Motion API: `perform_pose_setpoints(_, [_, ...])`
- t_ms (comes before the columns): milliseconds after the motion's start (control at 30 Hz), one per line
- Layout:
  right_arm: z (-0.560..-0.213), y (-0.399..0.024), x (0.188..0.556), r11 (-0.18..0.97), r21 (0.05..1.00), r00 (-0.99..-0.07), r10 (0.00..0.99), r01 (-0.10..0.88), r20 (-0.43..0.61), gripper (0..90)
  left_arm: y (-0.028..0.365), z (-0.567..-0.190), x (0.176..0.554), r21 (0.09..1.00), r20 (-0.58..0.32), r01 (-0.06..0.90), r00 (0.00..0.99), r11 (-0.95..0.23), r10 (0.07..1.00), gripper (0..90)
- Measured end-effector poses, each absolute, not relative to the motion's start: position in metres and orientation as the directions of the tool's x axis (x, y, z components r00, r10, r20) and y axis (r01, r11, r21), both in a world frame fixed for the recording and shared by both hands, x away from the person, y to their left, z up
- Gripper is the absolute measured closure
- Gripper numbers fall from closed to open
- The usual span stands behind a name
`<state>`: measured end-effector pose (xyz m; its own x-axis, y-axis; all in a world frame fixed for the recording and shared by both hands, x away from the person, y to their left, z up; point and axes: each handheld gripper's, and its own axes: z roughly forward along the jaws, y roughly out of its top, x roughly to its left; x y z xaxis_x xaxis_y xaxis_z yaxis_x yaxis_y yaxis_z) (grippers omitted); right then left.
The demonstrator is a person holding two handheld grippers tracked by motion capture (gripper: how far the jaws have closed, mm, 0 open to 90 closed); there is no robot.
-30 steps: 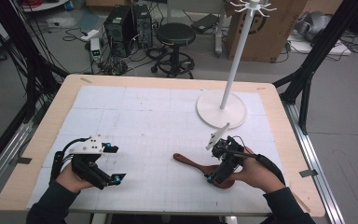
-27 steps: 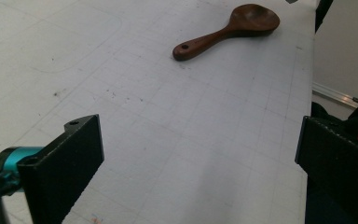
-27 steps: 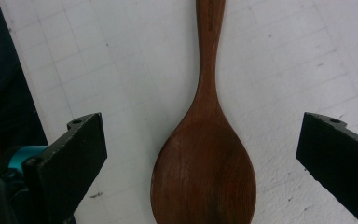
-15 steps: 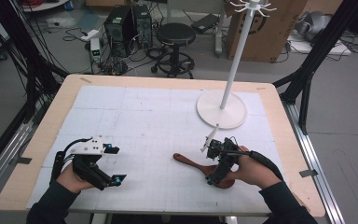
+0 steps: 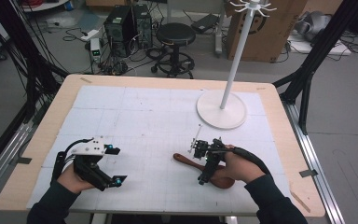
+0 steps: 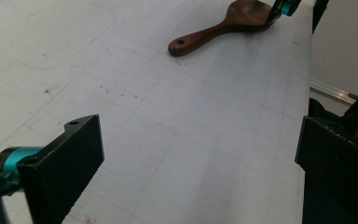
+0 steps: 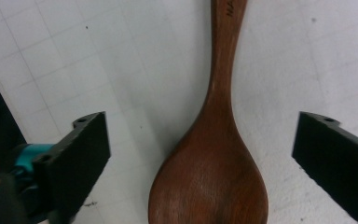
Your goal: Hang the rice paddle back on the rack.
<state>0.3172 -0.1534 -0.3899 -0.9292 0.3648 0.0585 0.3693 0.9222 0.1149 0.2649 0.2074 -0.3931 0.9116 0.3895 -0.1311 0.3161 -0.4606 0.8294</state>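
Observation:
A dark brown wooden spoon [image 5: 186, 160] lies flat on the white gridded mat [image 5: 144, 116], front right of centre, bowl toward the person and handle pointing left. My right gripper [image 5: 205, 165] hovers over it, open. In the right gripper view the spoon's bowl [image 7: 212, 182] sits between the two spread jaws of the right gripper [image 7: 204, 135], which do not touch it, and the handle runs away up the frame. My left gripper [image 5: 117, 165] rests at the front left, open and empty. In the left gripper view the spoon [image 6: 223, 23] lies far ahead, beyond the wide-apart jaws.
A white stand with a round base [image 5: 209, 114] and a tall pole [image 5: 235, 56] is at the back right of the mat. The wooden table edge [image 5: 303, 158] runs close to the right hand. Bare mat stretches between the two grippers.
My right gripper has shifted a little to the left over the spoon. The spoon and the left gripper have stayed where they were.

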Motion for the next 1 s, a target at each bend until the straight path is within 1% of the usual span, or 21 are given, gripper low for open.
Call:
perform_pose_setpoints(200, [-0.395, -0.145, 0.323, 0.924, 0.089, -0.928, 0.369, 0.371, 0.045, 3.9, 0.207, -0.393, 0.265, 0.831, -0.132, 0.316, 0.912, -0.458, 0.389, 1.7])
perform_pose_setpoints(400, [-0.399, -0.144, 0.327, 0.915, 0.065, -0.917, 0.399, 0.399, 0.017, 4.8, 0.205, -0.395, 0.265, 0.826, -0.13, 0.313, 0.916, -0.469, 0.38, 1.6])
perform_pose_setpoints(500, [-0.4, -0.143, 0.328, 0.918, 0.068, -0.921, 0.39, 0.39, 0.011, 6.8, 0.204, -0.395, 0.265, 0.824, -0.13, 0.313, 0.916, -0.472, 0.38, 1.6])
perform_pose_setpoints(533, [-0.401, -0.142, 0.329, 0.923, 0.069, -0.926, 0.378, 0.378, 0.004, 8.1, 0.204, -0.395, 0.265, 0.824, -0.131, 0.313, 0.916, -0.473, 0.379, 1.7])
perform_pose_setpoints(600, [-0.402, -0.139, 0.329, 0.923, 0.053, -0.925, 0.381, 0.38, 0.003, 16.5, 0.204, -0.395, 0.265, 0.823, -0.13, 0.313, 0.916, -0.474, 0.38, 1.6])
perform_pose_setpoints(667, [-0.403, -0.137, 0.328, 0.927, 0.054, -0.928, 0.371, 0.371, -0.002, 17.4, 0.204, -0.395, 0.265, 0.823, -0.13, 0.314, 0.915, -0.474, 0.381, 1.6])
perform_pose_setpoints(733, [-0.403, -0.135, 0.329, 0.933, 0.047, -0.934, 0.358, 0.357, -0.001, 23.8, 0.204, -0.395, 0.265, 0.822, -0.129, 0.314, 0.915, -0.475, 0.381, 1.7])
perform_pose_setpoints(800, [-0.404, -0.133, 0.329, 0.925, 0.042, -0.926, 0.378, 0.378, 0.005, 27.3, 0.204, -0.396, 0.265, 0.822, -0.13, 0.314, 0.915, -0.474, 0.381, 1.6])
perform_pose_setpoints(933, [-0.406, -0.132, 0.332, 0.926, 0.034, -0.927, 0.376, 0.376, 0.012, 37.2, 0.203, -0.396, 0.265, 0.821, -0.128, 0.313, 0.916, -0.477, 0.381, 1.7])
perform_pose_setpoints(1000, [-0.407, -0.131, 0.333, 0.924, 0.031, -0.925, 0.38, 0.381, 0.023, 40.6, 0.204, -0.396, 0.265, 0.821, -0.129, 0.314, 0.915, -0.477, 0.381, 1.7])
